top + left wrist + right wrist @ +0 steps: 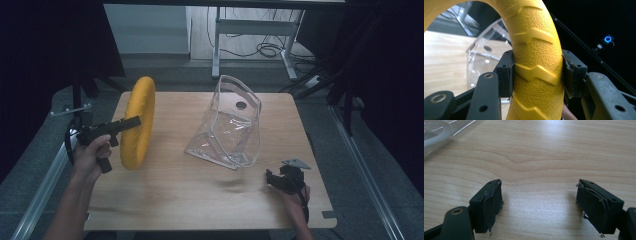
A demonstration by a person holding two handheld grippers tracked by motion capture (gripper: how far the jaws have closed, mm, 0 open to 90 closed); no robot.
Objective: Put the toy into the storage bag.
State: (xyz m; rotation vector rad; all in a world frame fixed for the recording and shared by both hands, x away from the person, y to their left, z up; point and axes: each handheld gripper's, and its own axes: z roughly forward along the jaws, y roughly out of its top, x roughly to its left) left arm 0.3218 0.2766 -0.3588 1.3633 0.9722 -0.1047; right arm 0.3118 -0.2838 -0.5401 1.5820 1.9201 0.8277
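The left gripper (131, 121) pinches the upright yellow ring (137, 122); the clear bag (229, 125) stands to its right; the right gripper (539, 202), spread, idles nearer it.

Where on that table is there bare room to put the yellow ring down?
Bare wood runs along the table's near edge, between the yellow ring in the left gripper and the open right gripper. It is crowded mid-table, where the clear plastic bag stands.

yellow ring (534, 62): top and bottom cut off by frame edges | clear bag (439, 135): cropped at corner | left gripper (131, 121): tips hidden behind ring
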